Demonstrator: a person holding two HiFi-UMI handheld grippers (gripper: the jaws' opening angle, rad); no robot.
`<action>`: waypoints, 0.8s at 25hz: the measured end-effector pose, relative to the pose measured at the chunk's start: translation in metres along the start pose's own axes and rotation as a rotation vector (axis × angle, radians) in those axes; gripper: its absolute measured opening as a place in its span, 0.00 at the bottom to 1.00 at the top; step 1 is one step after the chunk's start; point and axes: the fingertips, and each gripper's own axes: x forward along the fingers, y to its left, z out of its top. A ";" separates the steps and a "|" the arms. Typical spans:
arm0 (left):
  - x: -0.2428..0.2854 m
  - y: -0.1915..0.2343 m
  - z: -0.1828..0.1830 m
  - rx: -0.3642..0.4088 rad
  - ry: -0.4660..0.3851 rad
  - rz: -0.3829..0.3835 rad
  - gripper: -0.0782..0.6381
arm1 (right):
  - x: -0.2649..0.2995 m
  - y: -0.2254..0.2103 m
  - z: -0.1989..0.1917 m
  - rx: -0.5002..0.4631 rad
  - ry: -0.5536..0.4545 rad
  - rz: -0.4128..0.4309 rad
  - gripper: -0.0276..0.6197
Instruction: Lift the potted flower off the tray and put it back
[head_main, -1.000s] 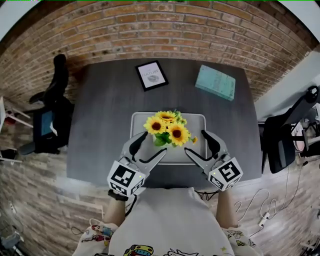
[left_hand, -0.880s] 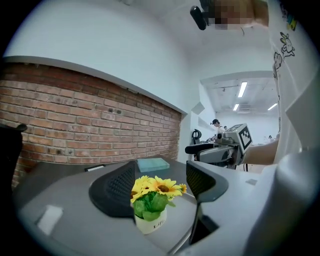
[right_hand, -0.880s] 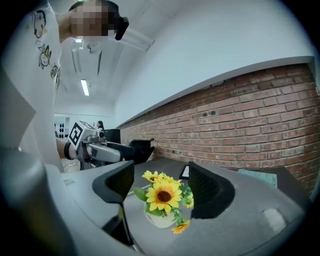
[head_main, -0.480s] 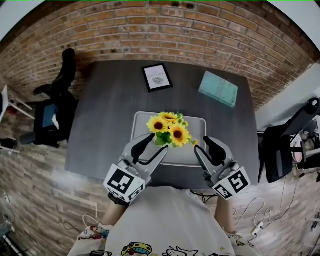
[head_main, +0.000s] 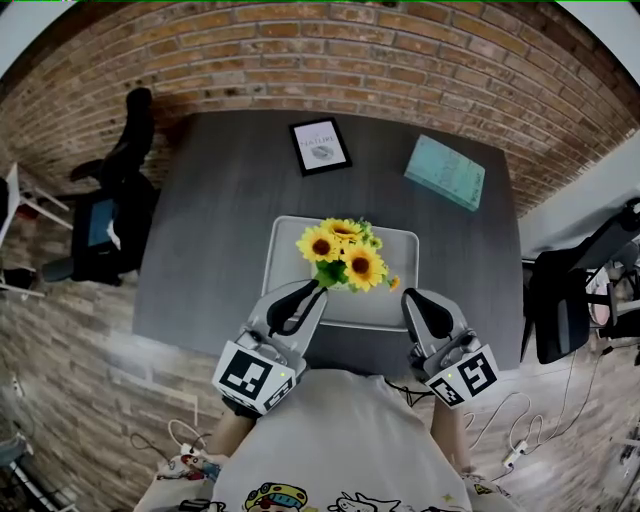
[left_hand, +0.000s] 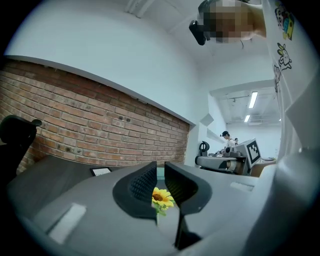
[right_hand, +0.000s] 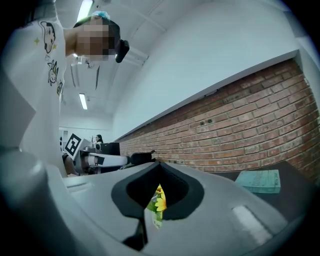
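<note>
Head view: potted flower stands on its tray at centre frame, with the left hand-held gripper at a slit and the right hand-held gripper closed flanking it below — both jaws just closing on nothing, seemingly parked rather than grasping.

A table stands in front of a brick wall. A tray lies on the table, in the middle of its near half, and the potted flower stands on the tray. Behind the tray, a framed picture lies flat near the far edge of the table. A book lies to the right of it, close to the far right corner and well apart from the tray. One chair stands at the left side of the table, and a second chair at the right side.
</note>
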 end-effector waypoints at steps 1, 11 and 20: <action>0.000 0.002 0.000 -0.004 -0.005 0.011 0.15 | 0.000 -0.001 0.000 0.003 -0.001 0.000 0.05; 0.003 0.015 -0.004 -0.010 0.001 0.055 0.12 | 0.003 -0.004 -0.007 0.016 0.022 -0.001 0.05; 0.005 0.023 -0.006 0.011 0.009 0.068 0.12 | 0.003 -0.014 -0.007 0.030 0.023 -0.050 0.05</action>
